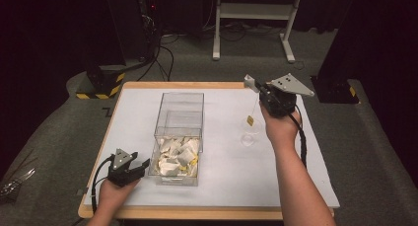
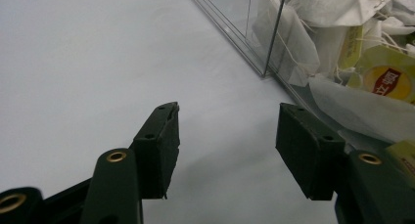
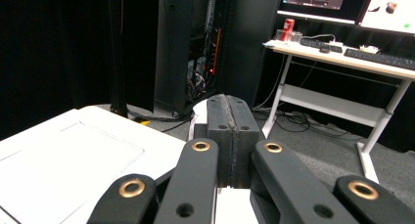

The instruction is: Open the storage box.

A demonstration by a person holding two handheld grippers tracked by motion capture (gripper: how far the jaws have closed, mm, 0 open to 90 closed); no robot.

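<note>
Tea bag (image 1: 250, 120), light and floppy, dangles near the table's (image 1: 222, 181) far right corner; the right gripper (image 1: 250, 81) pinches its paper top, the best hold.

A white-legged desk (image 1: 256, 11) stands beyond the table — black-and-yellow striped bases (image 1: 101, 85) on grey floor.

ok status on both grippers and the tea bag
Right gripper shut on tea bag, dangling above glass cup. Left gripper open beside clear box. Nothing in the way.
</note>
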